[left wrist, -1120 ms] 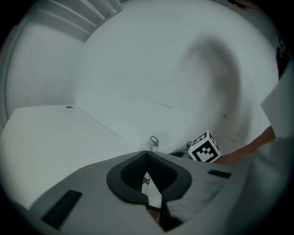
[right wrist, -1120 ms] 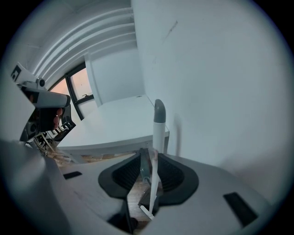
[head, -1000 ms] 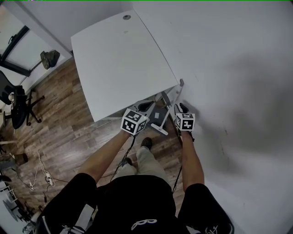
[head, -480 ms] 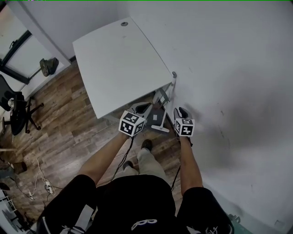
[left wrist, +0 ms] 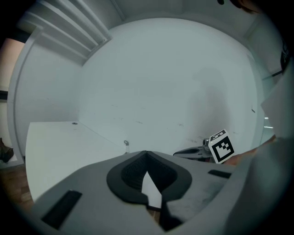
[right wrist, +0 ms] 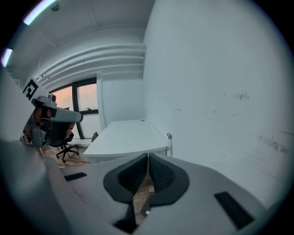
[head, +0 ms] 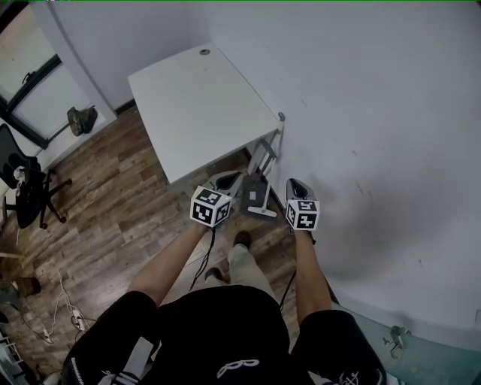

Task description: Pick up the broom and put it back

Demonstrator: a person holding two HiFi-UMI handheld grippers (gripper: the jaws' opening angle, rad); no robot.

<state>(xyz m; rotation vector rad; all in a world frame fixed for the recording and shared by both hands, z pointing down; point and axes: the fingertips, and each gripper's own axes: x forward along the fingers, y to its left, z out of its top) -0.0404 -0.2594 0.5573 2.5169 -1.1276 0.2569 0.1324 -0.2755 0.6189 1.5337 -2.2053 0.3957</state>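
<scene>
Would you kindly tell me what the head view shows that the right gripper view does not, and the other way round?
Only the head view: the person's forearms and legs, and the right gripper from outside. Only the right gripper view: a ceiling light strip and that gripper's own jaws, closing with nothing between them. Both: the white table, the thin broom handle upright at its corner by the wall, the office chair and the left gripper.

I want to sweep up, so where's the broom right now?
Head view, centre: the broom stands upright beside the wall, at the white table's right-hand corner.
</scene>
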